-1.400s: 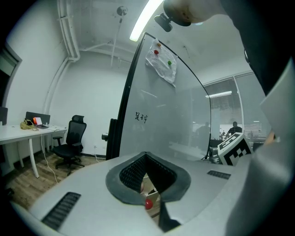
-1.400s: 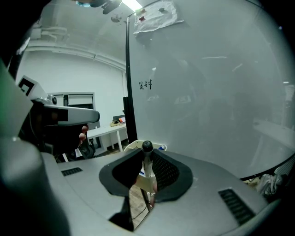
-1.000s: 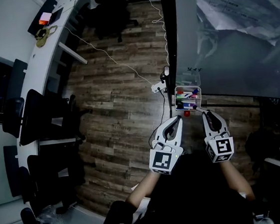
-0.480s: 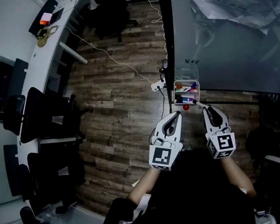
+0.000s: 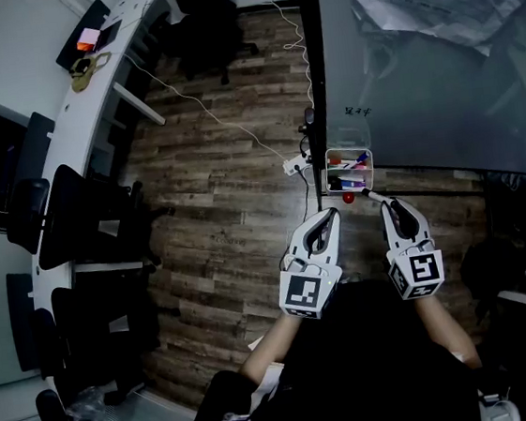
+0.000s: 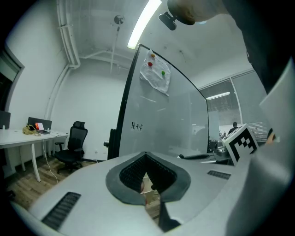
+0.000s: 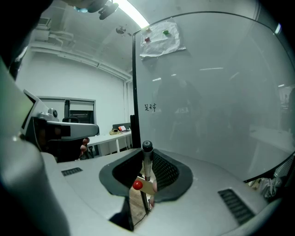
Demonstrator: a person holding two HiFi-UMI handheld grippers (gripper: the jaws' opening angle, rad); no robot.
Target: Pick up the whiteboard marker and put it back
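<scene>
Two grippers are held near the small white tray of coloured markers [image 5: 349, 158]. The pale, black-capped whiteboard marker [image 7: 146, 162] is clamped upright in the right gripper [image 5: 387, 210], short of the tray. The left gripper [image 5: 325, 222] is seen pressed together, empty. Open wooden floor [image 5: 224, 200] is seen left of the tray.

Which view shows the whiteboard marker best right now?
Right gripper view: the whiteboard marker stands close up, clamped in the right hand-held gripper. Head view shows only a sliver at its tip; left gripper view, nothing.
</scene>
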